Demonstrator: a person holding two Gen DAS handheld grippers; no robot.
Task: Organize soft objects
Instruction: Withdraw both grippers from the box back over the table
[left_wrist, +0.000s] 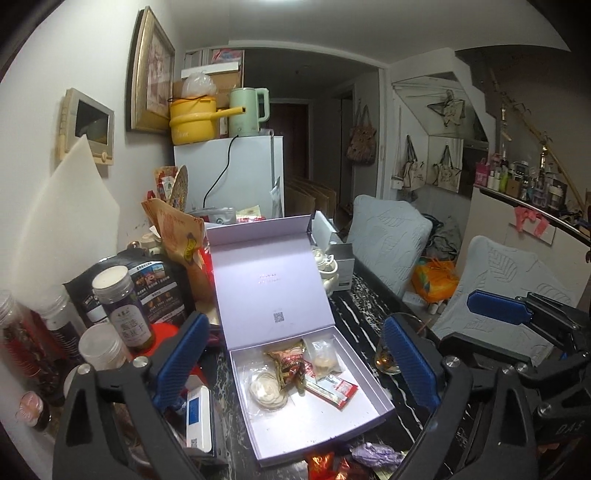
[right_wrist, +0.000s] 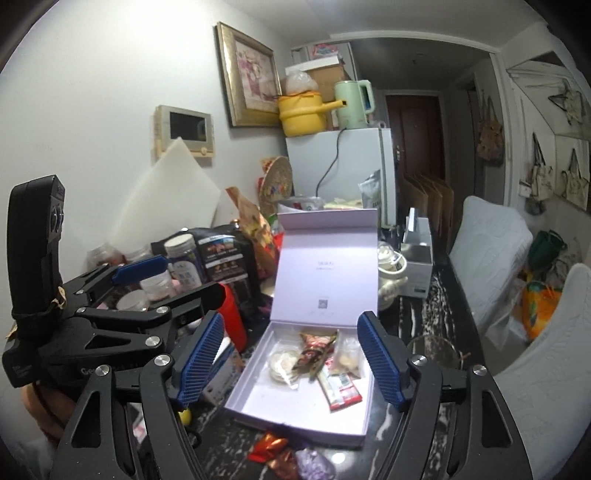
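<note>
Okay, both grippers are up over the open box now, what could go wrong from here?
1. The glass beside the box sits close under the right gripper; a low reach might tip it.
2. The upright lid could be knocked by either gripper.
3. Loose wrapped sweets near the table's edge could be swept off.

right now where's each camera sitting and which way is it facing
Left wrist: on the left claw, facing down the table at the open lavender box; the right claw shows at right.
Right wrist: on the right claw, facing the same box; the left claw shows at left.
Shared: box, snack packets, white fridge.
</note>
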